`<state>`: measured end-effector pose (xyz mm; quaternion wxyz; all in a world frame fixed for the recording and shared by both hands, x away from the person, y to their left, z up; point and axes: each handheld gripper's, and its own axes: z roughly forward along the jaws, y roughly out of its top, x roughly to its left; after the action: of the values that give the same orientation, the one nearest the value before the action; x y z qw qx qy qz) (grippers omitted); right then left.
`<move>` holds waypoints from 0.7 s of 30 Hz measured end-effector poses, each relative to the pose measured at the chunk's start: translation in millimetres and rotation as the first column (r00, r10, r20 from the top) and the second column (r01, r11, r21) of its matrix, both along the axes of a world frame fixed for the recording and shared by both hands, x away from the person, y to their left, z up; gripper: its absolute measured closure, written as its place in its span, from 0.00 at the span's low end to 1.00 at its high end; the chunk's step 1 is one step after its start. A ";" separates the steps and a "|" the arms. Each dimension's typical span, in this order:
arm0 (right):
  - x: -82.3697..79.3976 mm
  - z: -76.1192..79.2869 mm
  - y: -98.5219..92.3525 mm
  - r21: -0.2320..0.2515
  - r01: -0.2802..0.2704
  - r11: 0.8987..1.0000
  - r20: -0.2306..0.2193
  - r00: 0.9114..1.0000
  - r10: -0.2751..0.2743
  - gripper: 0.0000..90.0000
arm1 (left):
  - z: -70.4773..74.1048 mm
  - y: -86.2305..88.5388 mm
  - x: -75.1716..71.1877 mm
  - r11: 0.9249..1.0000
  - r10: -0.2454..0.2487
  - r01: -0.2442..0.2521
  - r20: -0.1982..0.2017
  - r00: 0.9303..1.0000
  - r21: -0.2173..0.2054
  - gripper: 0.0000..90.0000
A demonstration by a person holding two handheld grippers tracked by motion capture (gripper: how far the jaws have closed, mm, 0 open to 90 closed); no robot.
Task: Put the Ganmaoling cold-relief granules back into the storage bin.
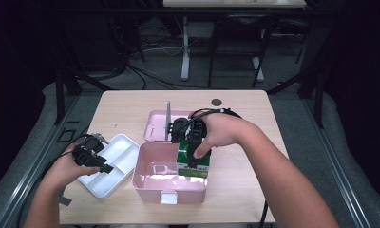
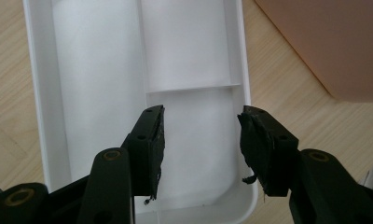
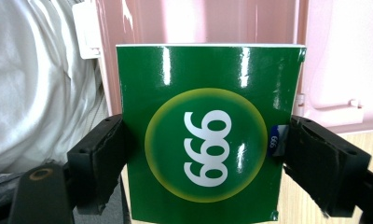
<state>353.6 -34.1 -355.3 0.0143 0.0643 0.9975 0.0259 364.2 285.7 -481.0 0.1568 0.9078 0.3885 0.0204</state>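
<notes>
The right gripper (image 3: 201, 154) pinched the glossy green carton (image 3: 208, 130) by its side edges over the pink box (image 1: 150, 178); seemingly light, slick, crushable; left gripper (image 2: 201, 140) jaws gaped empty.

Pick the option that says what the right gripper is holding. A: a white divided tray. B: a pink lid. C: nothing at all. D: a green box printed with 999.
D: in the right gripper view the right gripper has its jaws pressed on both sides of the green box, over the pink case; the white tray lies under the left gripper.
</notes>
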 end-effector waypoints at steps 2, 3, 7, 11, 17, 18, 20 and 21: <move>0.1 -2.6 1.3 -0.007 -0.003 1.000 0.006 1.000 0.003 0.19 | -0.1 0.3 0.1 1.000 -0.001 0.001 0.002 1.000 -0.001 0.56; 0.2 -4.0 1.9 -0.004 -0.001 1.000 0.006 1.000 0.001 0.19 | 0.1 0.5 0.0 1.000 0.000 0.000 0.002 1.000 -0.002 0.56; 0.6 -6.1 3.8 -0.009 -0.014 1.000 0.013 1.000 0.014 0.19 | -0.2 1.1 -0.1 1.000 0.003 -0.003 0.003 1.000 -0.004 0.56; 0.7 -11.1 5.6 0.000 -0.012 1.000 -0.001 1.000 0.012 0.19 | -0.4 0.8 -0.1 1.000 0.001 -0.001 0.002 1.000 -0.002 0.56; 2.9 -26.4 6.9 -0.015 -0.019 1.000 -0.006 1.000 0.019 0.19 | -0.6 0.3 0.2 1.000 -0.001 0.001 0.000 1.000 0.001 0.56; 3.5 -29.1 6.4 -0.008 -0.018 1.000 -0.015 1.000 0.018 0.19 | -0.6 0.4 0.3 1.000 -0.002 0.002 -0.002 1.000 0.001 0.56; 3.9 -34.9 5.8 -0.008 -0.018 1.000 -0.021 1.000 0.018 0.19 | -0.8 0.6 0.3 1.000 0.002 -0.002 0.001 1.000 -0.002 0.56; 4.0 -37.4 5.7 -0.007 -0.016 1.000 -0.021 1.000 0.016 0.19 | -0.8 0.8 0.5 1.000 -0.001 0.001 0.001 1.000 0.002 0.56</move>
<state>357.6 -28.4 -392.7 0.0039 0.0563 0.9982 0.0220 364.6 286.5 -481.9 0.1562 0.9081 0.3880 0.0210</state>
